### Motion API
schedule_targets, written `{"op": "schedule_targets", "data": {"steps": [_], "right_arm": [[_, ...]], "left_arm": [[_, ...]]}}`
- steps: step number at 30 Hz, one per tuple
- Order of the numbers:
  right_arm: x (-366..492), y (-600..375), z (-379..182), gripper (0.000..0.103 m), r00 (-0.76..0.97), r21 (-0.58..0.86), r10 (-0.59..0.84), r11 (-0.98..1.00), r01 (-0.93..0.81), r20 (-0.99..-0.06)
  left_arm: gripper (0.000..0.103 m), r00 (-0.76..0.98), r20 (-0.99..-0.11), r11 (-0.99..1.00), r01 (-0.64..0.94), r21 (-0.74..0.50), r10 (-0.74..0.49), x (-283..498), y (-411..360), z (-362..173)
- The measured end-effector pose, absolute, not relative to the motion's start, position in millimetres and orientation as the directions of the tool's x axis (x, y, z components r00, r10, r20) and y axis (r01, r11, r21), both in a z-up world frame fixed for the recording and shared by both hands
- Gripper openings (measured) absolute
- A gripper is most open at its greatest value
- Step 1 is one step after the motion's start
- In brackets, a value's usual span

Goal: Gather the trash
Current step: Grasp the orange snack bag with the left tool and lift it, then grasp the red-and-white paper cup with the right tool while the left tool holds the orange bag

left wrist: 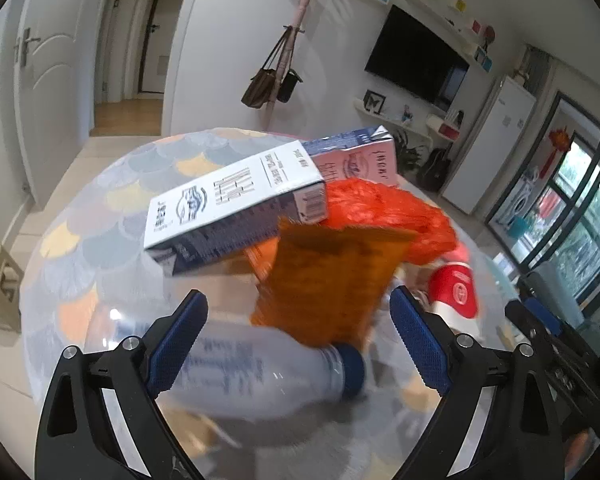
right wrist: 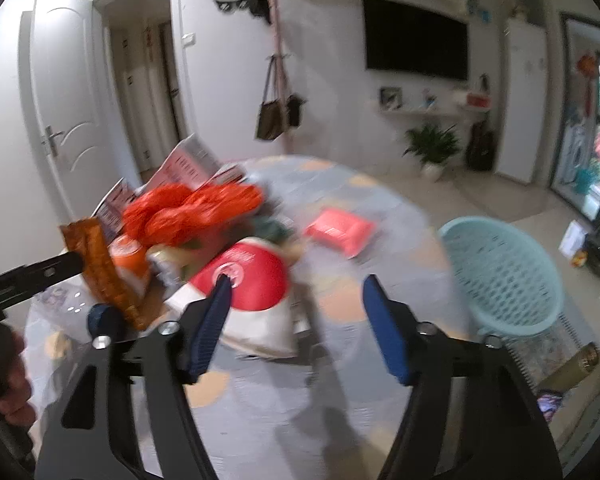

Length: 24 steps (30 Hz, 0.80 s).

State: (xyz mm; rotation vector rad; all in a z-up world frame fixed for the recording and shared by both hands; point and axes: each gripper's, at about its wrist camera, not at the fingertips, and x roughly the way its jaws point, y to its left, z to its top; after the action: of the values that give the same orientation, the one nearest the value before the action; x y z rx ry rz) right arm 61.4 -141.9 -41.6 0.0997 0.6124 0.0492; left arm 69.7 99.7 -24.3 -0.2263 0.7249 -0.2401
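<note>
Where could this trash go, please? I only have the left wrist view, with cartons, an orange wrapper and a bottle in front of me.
Observer: A light blue plastic basket stands beside the round table, past its right edge in the right wrist view.
Operator: Thank you. Is there any trash that I cannot see from here?
Observer: Yes, a flat pink packet lies alone on the tablecloth, to the right of the pile.
Operator: Is the right gripper holding anything?
Observer: No, the right gripper is open with nothing between its pads; it points at the red and white bag.
</note>
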Motion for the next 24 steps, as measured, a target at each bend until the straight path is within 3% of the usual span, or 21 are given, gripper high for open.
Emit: {"op": "schedule_targets", "data": {"steps": [4,9,15,24], "right_arm": [[78.4,-129.2,-47.1,0.071,0.784,0.146,0.136,0.988,-0.059,-0.606],[102.7,-130.1,-52.9,0.073,0.733,0.200,0.197,0.976,-0.084,-0.652],[118.5,-134.7,-60.8,0.073,0.696,0.227,0.216,0.971,-0.078,-0.684],[129.3,-135.7,-73.4,0.073,0.660,0.260,0.235,0.964,-0.063,-0.713]], "left_arm": [[0.088,0.690,-0.632,0.931,0.189,-0.312,-0.352,90.1,97.1,-25.7],[0.067,0.652,-0.654,0.922,0.236,-0.307,-0.384,102.6,84.7,-30.7],[0.049,0.661,-0.660,0.934,0.257,-0.247,-0.356,99.7,70.9,-29.0],[0.031,0.683,-0.634,0.932,0.271,-0.241,-0.363,88.6,67.2,-24.6]]}}
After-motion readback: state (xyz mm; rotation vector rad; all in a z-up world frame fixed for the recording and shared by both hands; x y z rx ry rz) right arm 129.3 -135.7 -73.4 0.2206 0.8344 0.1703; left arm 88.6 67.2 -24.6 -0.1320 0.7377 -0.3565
